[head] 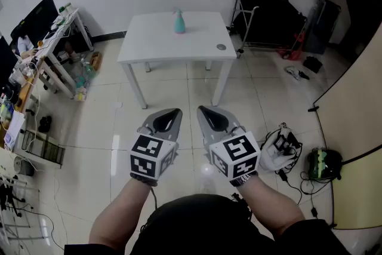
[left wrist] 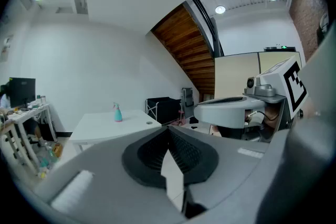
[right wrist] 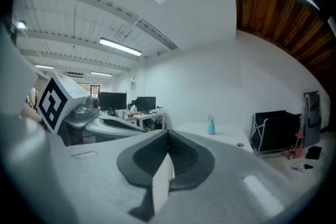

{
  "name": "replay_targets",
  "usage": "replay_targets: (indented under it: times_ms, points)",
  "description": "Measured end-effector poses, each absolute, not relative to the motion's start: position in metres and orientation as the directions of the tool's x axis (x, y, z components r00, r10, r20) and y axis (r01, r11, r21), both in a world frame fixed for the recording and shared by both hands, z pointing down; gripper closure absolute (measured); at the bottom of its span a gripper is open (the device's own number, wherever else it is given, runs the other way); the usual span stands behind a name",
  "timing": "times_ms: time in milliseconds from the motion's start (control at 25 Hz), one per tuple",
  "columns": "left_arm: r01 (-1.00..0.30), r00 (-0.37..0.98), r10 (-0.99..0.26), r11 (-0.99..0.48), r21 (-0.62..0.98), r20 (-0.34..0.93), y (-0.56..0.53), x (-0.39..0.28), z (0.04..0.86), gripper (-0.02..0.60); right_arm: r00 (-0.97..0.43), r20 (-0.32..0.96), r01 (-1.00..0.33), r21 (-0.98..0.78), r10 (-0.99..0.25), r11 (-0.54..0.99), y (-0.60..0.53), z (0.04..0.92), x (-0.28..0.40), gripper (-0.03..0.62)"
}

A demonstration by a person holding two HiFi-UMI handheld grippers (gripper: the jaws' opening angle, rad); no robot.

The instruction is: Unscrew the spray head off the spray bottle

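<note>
Plainly, the left gripper (head: 172,112) and right gripper (head: 205,111) sat clenched and empty at lower centre, well apart from the spray bottle (head: 179,21) upright on the white table (head: 149,42) at upper centre, so arriving unopened risked knocking it over.
</note>
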State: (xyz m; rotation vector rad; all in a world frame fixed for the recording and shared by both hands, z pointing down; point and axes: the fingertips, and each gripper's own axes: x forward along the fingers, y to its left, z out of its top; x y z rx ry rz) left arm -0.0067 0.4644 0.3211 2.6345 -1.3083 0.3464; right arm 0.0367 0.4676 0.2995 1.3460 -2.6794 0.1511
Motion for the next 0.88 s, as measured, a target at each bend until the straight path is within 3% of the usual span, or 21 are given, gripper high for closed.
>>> replay_targets:
  times_ms: [880]
  points:
    - [-0.849, 0.512, -0.796, -0.527, 0.049, 0.323, 0.396, 0.059, 0.334, 0.566, -0.643, 0.174, -0.764, -0.075, -0.746, 0.641, 0.396, 0.313, 0.111, 0.605]
